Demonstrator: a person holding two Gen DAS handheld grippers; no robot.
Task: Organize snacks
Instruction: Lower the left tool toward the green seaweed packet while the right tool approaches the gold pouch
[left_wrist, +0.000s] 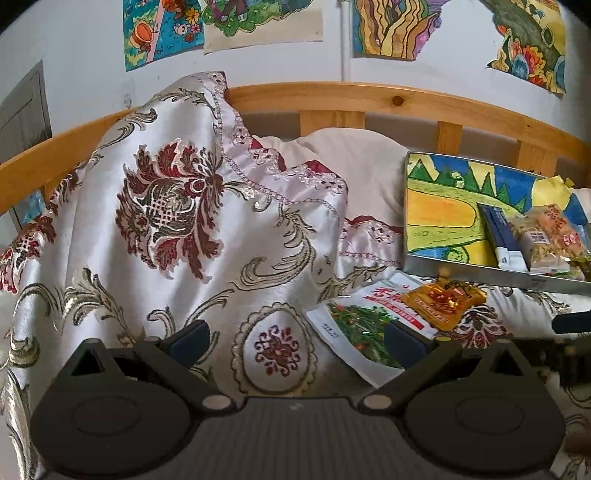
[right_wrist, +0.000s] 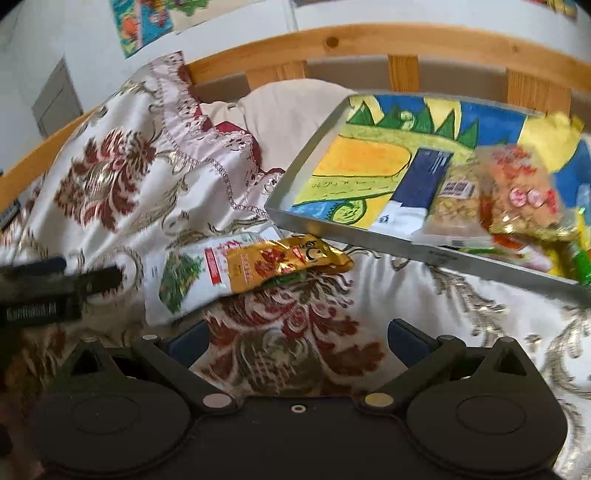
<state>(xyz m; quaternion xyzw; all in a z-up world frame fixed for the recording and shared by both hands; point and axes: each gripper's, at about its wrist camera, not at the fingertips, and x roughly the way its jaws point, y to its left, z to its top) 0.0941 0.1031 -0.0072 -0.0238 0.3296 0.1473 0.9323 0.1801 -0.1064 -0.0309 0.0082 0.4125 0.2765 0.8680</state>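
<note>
Two loose snacks lie on the embroidered bedspread: a white packet (left_wrist: 354, 328) (right_wrist: 181, 284) with a green picture, and a gold packet (left_wrist: 443, 302) (right_wrist: 284, 262) resting across its end. Behind them stands a grey tray (left_wrist: 480, 274) (right_wrist: 332, 233) lined with a bright drawing. It holds a blue-and-white packet (left_wrist: 500, 236) (right_wrist: 417, 184), a clear bag of pale snacks (left_wrist: 546, 240) (right_wrist: 509, 192) and more wrappers at its right end. My left gripper (left_wrist: 295, 339) is open, its right finger beside the white packet. My right gripper (right_wrist: 297, 341) is open over bare bedspread, short of the gold packet.
The bedspread (left_wrist: 177, 221) rises over a hump at the left, with a cream pillow (left_wrist: 351, 158) behind it. A wooden bed rail (left_wrist: 369, 96) runs along the wall. The left gripper's body (right_wrist: 55, 291) shows at the left edge of the right wrist view.
</note>
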